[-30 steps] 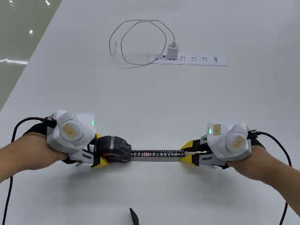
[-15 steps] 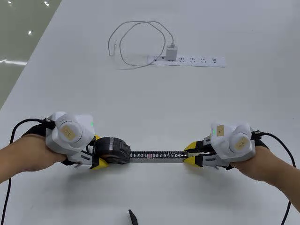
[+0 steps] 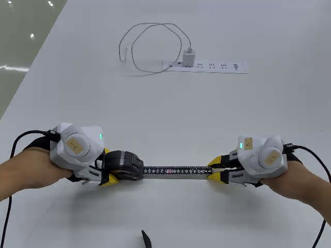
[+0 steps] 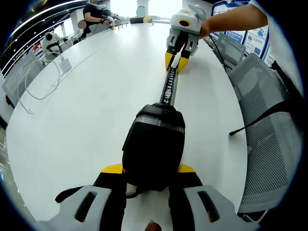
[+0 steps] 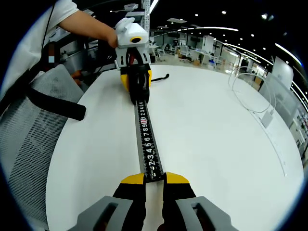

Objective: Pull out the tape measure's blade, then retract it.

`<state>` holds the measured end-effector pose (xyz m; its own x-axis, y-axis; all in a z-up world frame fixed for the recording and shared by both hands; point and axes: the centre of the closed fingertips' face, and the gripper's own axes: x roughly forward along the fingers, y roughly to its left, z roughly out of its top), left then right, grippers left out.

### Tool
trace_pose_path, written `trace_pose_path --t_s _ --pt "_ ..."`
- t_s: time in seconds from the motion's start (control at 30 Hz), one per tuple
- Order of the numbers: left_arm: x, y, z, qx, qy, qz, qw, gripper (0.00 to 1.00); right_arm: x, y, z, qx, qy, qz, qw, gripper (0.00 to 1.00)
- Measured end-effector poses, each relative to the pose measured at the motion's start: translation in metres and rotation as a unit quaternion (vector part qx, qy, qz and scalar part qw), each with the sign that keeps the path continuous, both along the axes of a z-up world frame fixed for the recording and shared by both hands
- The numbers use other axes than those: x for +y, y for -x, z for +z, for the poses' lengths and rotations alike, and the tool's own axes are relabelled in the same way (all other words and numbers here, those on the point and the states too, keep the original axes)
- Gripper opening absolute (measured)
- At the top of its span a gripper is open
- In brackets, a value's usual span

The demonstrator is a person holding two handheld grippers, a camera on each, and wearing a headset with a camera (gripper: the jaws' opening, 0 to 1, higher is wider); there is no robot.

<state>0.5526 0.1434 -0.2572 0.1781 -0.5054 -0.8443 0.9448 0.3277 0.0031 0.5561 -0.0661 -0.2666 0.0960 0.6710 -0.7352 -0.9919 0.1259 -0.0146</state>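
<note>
Right gripper [image 3: 214,169], pinching the blade [image 3: 176,170] tip, has moved further from left gripper [image 3: 110,176], clamped on the tape measure [image 3: 124,165]. More blade out than 1 s ago; retract pending.

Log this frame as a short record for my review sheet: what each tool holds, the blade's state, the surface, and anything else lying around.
left tool: shut on the black tape measure case
right tool: shut on the blade at its free end
blade state: partly pulled out, straight between the two tools, numbers facing up
surface: white table
other items: white power strip at the far side, charger plugged into it, white cable looped beside it
</note>
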Motion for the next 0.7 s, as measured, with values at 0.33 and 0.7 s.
trace_pose_path --t_s 0.33,0.7 --pt "0.000 0.001 0.001 0.000 -0.001 0.000 1.0000 0.29 -0.004 -0.002 0.002 -0.003 0.004 0.000 1.0000 0.08" --pt "0.000 0.001 0.001 0.000 -0.001 0.000 1.0000 0.29 -0.014 -0.001 0.002 -0.004 0.011 -0.002 0.9999 0.08"
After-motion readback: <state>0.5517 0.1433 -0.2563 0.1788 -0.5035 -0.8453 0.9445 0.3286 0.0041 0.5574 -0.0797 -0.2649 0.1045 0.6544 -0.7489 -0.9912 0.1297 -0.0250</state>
